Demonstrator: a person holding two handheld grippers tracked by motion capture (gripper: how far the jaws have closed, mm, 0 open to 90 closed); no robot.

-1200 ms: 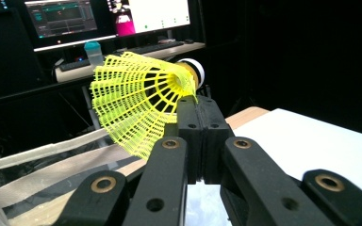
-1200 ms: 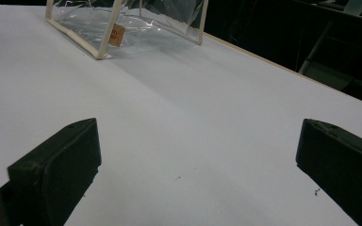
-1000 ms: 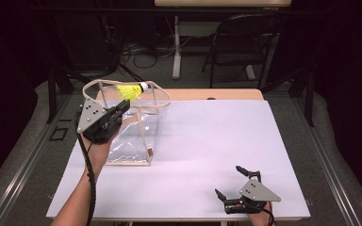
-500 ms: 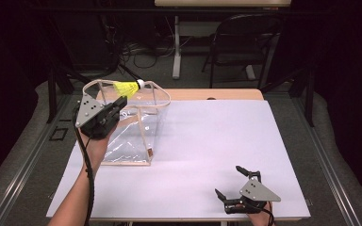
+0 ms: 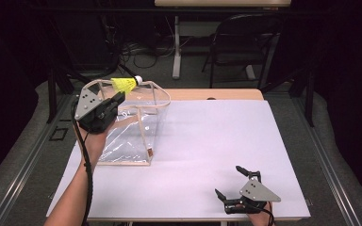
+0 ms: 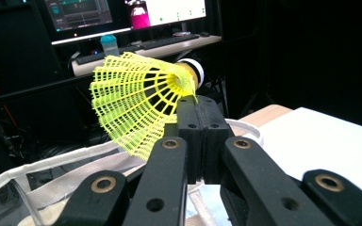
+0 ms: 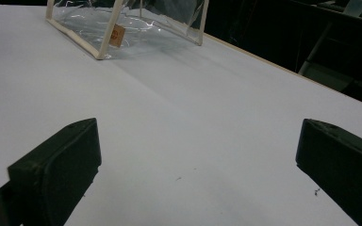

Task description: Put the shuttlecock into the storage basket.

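Two black jaws of the left hand-held gripper (image 6: 199, 123) are pressed together on the edge of a yellow shuttlecock (image 6: 139, 96), pinching the mesh skirt just below its white cork tip. In the left gripper view the skirt fans out up and to the left of the jaw tips, and the cork points away toward a dark background with monitors on a far desk. In the high view the left hand-held gripper (image 5: 118, 98) is held up in the air, its jaw tips at the near left rim of a clear plastic bag (image 5: 127, 136) with a cream trim and looping handles; the shuttlecock (image 5: 125, 84) sits above the bag's open top. The bag stands upright on the white counter (image 5: 207, 141), toward its far left part, with a small brown tag on its near right edge.

Well apart from all this, near the front right corner of the counter, the right hand-held gripper (image 5: 238, 181) rests low with its jaws spread wide and nothing between them. In the right gripper view its two pads (image 7: 56, 169) frame bare white counter, with the bag (image 7: 136, 21) farther off.
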